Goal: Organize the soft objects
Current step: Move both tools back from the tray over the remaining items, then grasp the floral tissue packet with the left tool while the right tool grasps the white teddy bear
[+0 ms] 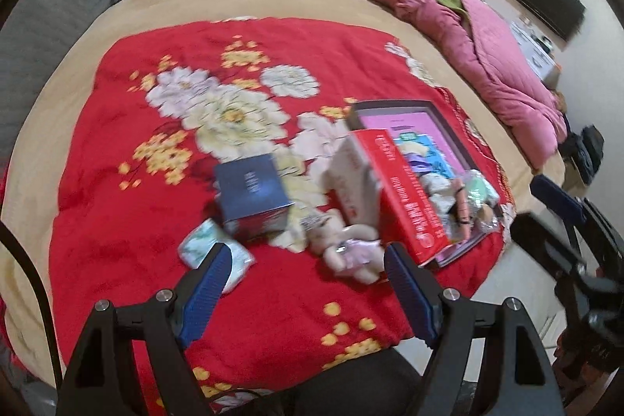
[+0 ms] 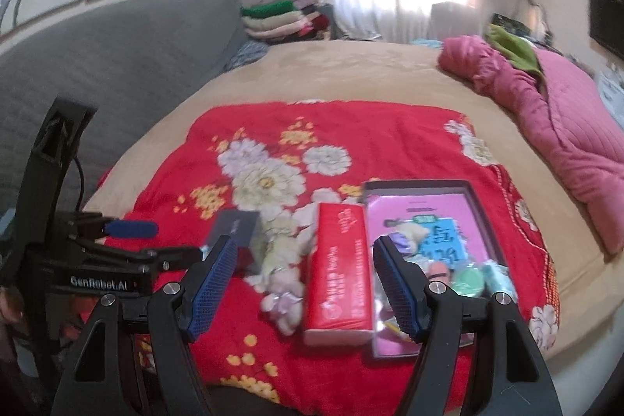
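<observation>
A: Left claw (image 1: 302,293) — status?
B: Jaws spread wide, nothing between them. It hangs above the red floral blanket (image 1: 163,213) on the bed.

A: Right claw (image 2: 300,287)?
B: Also wide apart, empty, over the same blanket.

A: Soft things?
B: A small plush toy (image 1: 347,248) lies on the blanket, touching the red box's (image 1: 405,197) near side. A pale soft packet (image 1: 218,252) lies just beside the blue box (image 1: 253,197). More soft bits sit in the open flat box (image 2: 474,217) right of the red one; too blurred to identify.

A: Beyond?
B: A pink quilt (image 1: 491,57) along the bed's right edge.
</observation>
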Available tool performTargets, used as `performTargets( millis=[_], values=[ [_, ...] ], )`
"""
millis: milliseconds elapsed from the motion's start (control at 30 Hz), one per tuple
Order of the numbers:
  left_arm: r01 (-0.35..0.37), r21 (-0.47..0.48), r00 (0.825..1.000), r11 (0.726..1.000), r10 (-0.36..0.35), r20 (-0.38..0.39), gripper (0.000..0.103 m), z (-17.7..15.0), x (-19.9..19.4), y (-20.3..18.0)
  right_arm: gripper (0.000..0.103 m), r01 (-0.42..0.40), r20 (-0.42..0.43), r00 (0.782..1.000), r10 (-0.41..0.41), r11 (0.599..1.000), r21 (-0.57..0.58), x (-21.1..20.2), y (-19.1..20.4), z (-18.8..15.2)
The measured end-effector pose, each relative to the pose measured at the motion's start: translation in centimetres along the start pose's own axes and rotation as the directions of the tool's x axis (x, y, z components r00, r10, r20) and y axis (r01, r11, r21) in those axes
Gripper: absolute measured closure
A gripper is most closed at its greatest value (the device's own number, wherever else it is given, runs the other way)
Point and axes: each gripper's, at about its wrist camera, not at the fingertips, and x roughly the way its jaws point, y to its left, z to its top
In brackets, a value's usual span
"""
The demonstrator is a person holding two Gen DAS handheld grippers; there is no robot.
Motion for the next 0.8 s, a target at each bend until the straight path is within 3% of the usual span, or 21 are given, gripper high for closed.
performTargets(
  millis=[200,467,800],
  values=[
    [-0.035,-0.093,0.999,0.995,0.033,-0.027,0.023,-1.3,0.8,4.8,0.029,-0.006,-0.089,0.996,-0.004,0.994,-0.113,3.3,4.0,-1.7],
    [-0.061,-0.21,0.995,0.976,0.044,-0.085,0.023,-2.8,3.1,10.3,0.029,0.028,-0.182,0.98,-0.08,0.961,-0.273,7.8,7.2,-4.3],
    [-0.048,-0.303,0.987,0.952,-0.002,-0.163,0.023,-3.6,7.6,11.9,0.029,0.073,-0.24,0.955,-0.175,0.922,-0.381,11.2,7.6,-6.3]
  ],
)
